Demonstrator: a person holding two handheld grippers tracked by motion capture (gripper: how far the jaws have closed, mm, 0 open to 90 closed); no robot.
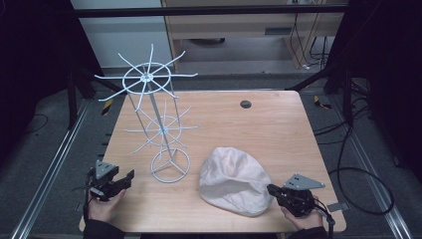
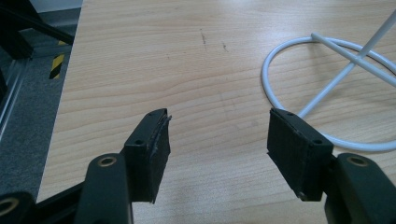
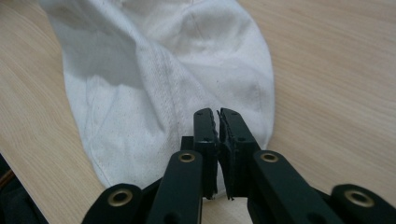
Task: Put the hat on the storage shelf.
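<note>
White cloth cap [image 1: 233, 180] lies flat; right hand-held gripper [image 1: 272, 190] clenched at rim, left [image 1: 125, 178] released.

Pretty dim room, grey carpet floor [image 1: 45, 149] all around the light wood surface [image 1: 268, 129]. Metal rails [image 1: 54, 164] run along both sides, black cables [image 1: 358, 174] on the right, wooden cabinet [image 1: 239, 25] at the far wall.

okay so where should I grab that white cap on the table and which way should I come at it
Take the cap by its near rim, the stitched edge lying flat on the table right in front of the right gripper. Come in low from the person's side: the crown bulges too wide, but the thin edge probably fits between the jaws.
</note>
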